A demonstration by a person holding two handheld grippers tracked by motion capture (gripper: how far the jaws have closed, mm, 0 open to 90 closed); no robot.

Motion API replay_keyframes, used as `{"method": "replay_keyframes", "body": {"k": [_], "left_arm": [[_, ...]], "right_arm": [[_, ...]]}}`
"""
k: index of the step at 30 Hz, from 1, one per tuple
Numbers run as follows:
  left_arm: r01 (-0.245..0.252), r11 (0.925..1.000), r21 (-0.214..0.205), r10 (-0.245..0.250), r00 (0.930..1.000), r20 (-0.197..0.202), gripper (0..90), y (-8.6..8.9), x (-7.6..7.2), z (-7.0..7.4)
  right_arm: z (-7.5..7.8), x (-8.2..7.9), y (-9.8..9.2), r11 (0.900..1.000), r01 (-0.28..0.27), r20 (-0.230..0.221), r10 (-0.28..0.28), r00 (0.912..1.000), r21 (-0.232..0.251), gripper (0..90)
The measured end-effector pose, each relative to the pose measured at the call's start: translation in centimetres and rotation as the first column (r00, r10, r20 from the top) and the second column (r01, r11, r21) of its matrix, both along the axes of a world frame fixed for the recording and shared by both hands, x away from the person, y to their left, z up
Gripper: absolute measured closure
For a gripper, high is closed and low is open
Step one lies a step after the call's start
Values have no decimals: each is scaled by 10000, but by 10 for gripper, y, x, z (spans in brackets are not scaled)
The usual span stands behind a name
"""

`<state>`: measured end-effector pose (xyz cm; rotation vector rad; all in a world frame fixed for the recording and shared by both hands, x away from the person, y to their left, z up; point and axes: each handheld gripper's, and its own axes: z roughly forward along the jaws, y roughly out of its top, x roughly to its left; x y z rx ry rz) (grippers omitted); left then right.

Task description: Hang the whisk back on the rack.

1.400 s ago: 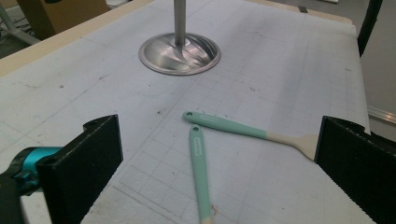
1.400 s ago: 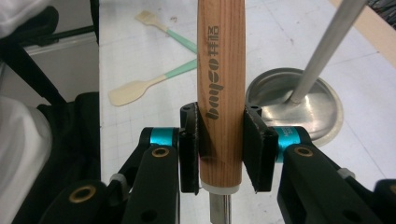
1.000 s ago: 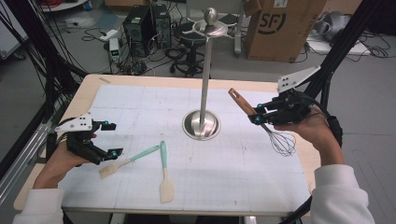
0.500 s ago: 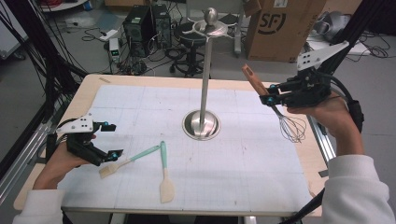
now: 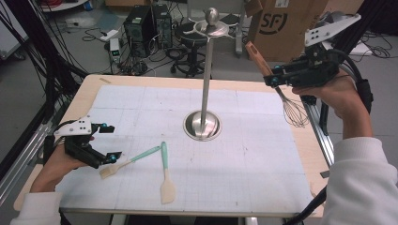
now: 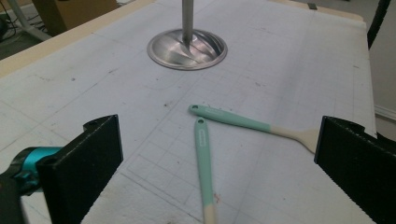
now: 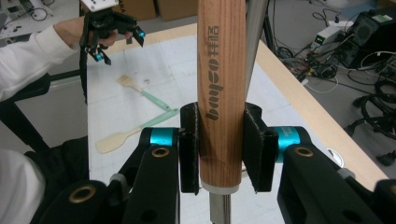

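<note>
Your left gripper point(image 5: 107, 141) rests low at the table's point(image 5: 281, 197) left edge with its jaws spread wide and nothing between them, parked there so it stays clear while the other hand works, yet close enough to reach the two mint-handled spatulas. The nearer spatula point(image 5: 129, 161) lies just beside that gripper with its pale blade toward it; the second spatula point(image 5: 165, 173) lies with its handle end close to the first one's, the two forming a V. In the left gripper view both spatulas sit between the open jaws, apart from the pads, so neither is held. At the middle of the table stands the steel hanging stand point(image 5: 205, 75), its round base on the mat and its hooked top high above. On the right, your right gripper point(image 5: 271, 77) is up in the air over the table's right edge, jaws clamped on the wooden handle of the whisk point(image 5: 281, 96). You grip it low on the handle, wires hanging down, probably so the free upper end can go to a hook on the stand.
</note>
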<state>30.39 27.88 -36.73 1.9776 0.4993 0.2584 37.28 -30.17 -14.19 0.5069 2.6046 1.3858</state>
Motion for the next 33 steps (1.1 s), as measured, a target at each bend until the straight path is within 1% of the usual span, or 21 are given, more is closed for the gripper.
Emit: {"method": "replay_keyframes", "body": {"k": [4, 5, 6, 9, 11, 13, 17, 26, 29, 31, 32, 33], "left_arm": [[133, 9998, -148, -134, 9999, -51, 17, 0, -1, 0], [158, 9997, -178, -159, 9999, -63, 17, 0, 0, 0], [170, 9997, -178, -171, 9998, -52, 17, 0, 0, 0], [79, 9998, -180, -80, 10000, -54, 17, 1, 0, 0], [5, 9996, -265, -7, 10000, -78, 17, 2, 1, 0], [-8, 9996, -291, 6, 10000, -67, 17, 2, 1, 0], [20, 9996, -281, -21, 10000, -55, 17, 3, 1, 0], [-36, 9996, -267, 35, 10000, -23, 17, 5, 1, 0], [-61, 9996, -287, 60, 10000, -43, 17, 5, 1, 0], [-68, 9996, -265, 68, 10000, -20, 17, 5, 2, 0], [-80, 9996, -279, 79, 10000, -52, 17, 5, 2, 0], [-111, 9996, -279, 109, 9999, -64, 17, 5, 2, 0]], "right_arm": [[5, 7, 3, 10000, -73, 71, 73, 9999, -34, 698], [6, 8, 4, 9999, -127, -1, 127, 9999, -37, 698], [7, 10, 6, 9999, -148, 65, 149, 9999, -36, 698], [10, 15, 10, 9998, -172, 65, 172, 9998, -82, 697], [11, 18, 13, 9998, -165, 107, 165, 9998, -72, 697], [12, 20, 16, 9996, -262, 116, 262, 9996, -64, 697], [11, 26, 18, 9995, -235, 63, 237, 9997, -217, 698], [8, 37, 23, 9995, -226, -24, 225, 9997, -221, 698], [6, 40, 26, 9992, -355, -42, 354, 9994, -192, 698], [5, 43, 28, 9992, -346, -76, 345, 9994, -177, 698], [4, 43, 28, 9991, -365, -154, 362, 9992, -204, 697], [3, 44, 30, 9989, -418, -101, 416, 9991, -214, 698]]}}
